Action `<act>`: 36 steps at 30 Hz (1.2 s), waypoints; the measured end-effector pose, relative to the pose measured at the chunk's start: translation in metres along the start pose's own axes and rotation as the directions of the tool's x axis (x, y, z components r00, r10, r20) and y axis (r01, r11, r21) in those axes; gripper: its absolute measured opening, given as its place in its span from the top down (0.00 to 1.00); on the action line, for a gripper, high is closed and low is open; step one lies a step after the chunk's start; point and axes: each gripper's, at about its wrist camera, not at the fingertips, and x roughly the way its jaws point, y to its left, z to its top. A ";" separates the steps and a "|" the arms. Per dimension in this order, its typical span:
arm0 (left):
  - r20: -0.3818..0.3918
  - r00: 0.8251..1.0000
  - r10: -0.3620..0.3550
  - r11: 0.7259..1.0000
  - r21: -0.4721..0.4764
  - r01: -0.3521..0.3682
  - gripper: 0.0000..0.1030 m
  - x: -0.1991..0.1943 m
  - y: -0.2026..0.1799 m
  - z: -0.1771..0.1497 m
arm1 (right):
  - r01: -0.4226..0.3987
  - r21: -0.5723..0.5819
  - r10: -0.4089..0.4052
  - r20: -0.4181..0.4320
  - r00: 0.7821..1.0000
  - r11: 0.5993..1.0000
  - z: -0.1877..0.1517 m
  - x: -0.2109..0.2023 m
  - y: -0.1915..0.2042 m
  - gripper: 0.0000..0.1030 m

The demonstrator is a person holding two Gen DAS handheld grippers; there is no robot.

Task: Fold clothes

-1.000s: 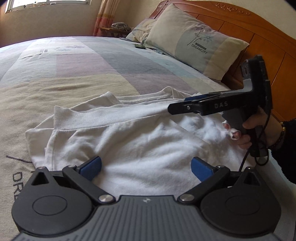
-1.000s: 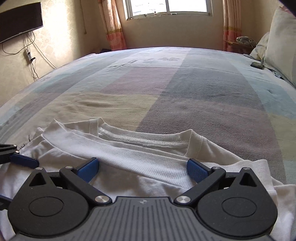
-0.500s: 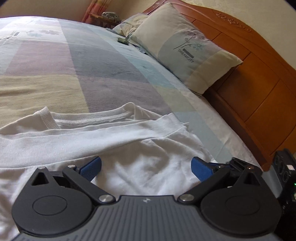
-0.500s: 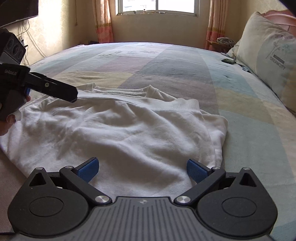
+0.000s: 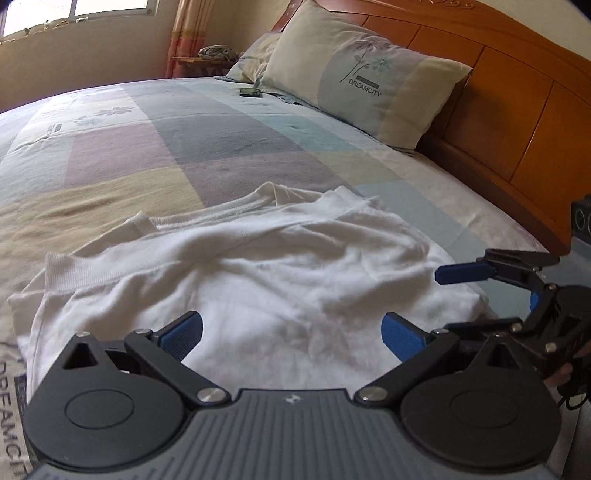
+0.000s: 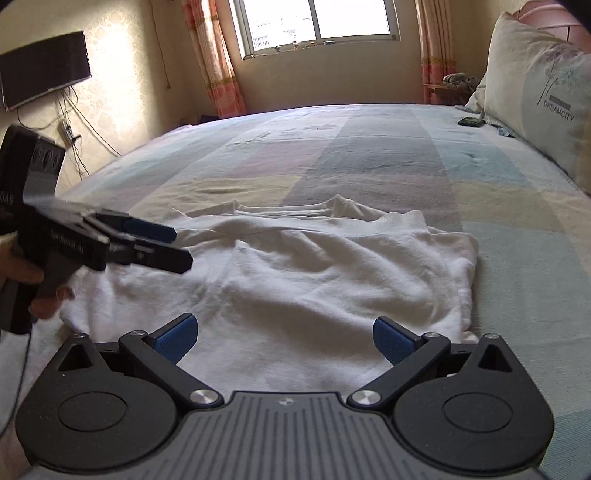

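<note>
My left gripper (image 5: 291, 332) has its jaws spread wide, holding nothing, just over the near part of the white shirt (image 5: 258, 273). My right gripper (image 6: 282, 334) is likewise agape and empty above the same cloth. The shirt lies rumpled and partly folded near the bed's (image 6: 369, 158) near edge, collar toward the far side. A pillow (image 5: 365, 85) leans against the headboard (image 5: 517, 122).

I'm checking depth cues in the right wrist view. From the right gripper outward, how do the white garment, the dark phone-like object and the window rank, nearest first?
1. White garment, spread on the bed just ahead of the open jaws.
2. Dark phone-like object, far right, beside the pillow.
3. Window, on the far wall, centre.
</note>
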 end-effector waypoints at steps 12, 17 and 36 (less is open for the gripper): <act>-0.018 0.984 0.178 0.974 -0.140 -0.179 0.01 -0.067 0.019 -0.073 | 0.122 0.185 -0.121 -0.013 0.993 0.975 -0.049 -0.032 -0.034 0.00; 0.033 0.977 0.208 0.973 0.091 -0.211 0.01 -0.072 -0.032 -0.065 | 0.126 0.070 -0.126 0.004 0.992 0.990 -0.046 -0.052 -0.001 0.00; 0.086 0.919 0.385 0.815 0.435 -0.382 0.00 -0.050 -0.042 -0.102 | 0.354 -0.667 -0.426 0.061 0.903 0.656 -0.074 -0.011 0.052 0.00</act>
